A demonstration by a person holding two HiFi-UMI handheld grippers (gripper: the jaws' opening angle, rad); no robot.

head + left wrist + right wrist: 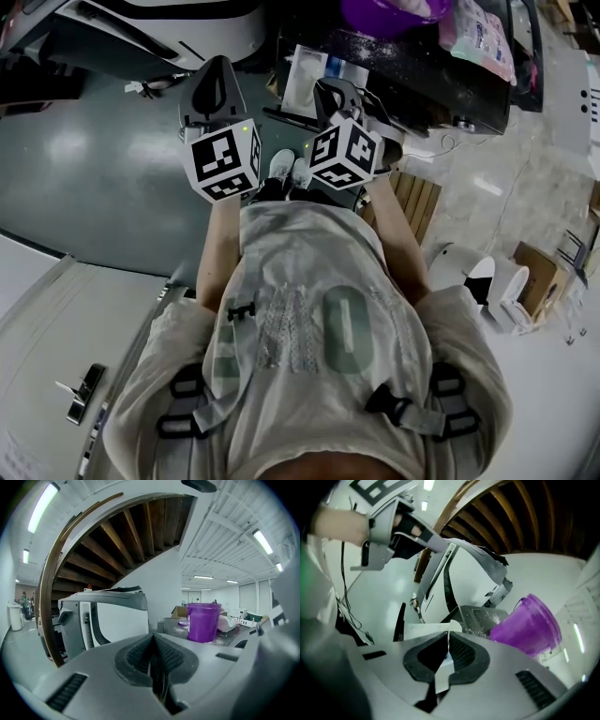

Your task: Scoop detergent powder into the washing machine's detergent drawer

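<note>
On the far right, a translucent purple tub (204, 622) with a loop handle stands on a dark counter (427, 80), with grainy white powder (222, 641) scattered around its base. To its left sits a grey-and-white machine (108, 620), smooth-shelled with rounded corners; which part of it is the detergent drawer cannot be told. The left gripper (153, 638) has its ribbed black pads (171, 656) pressed flat together with nothing between them, and matte grey plastic surrounds them. The right gripper (449, 635) is closed on a thin white scoop (429, 630): a pale strip runs down between its pads, and a flat white edge shows just beyond them, to the left of the tub. Each gripper carries a marker cube (225, 159) printed with black-and-white square patterns. Nearest in the head view, the person's pale shirt (309, 319) bears large faded characters, one shaped like a 0, and black buckled straps (403, 408) cross it. A pink-and-white packet (478, 33) lies at the counter's far right — its print is too small to read. Dark wooden beams (126, 531) rib the curved underside above the machine.
</note>
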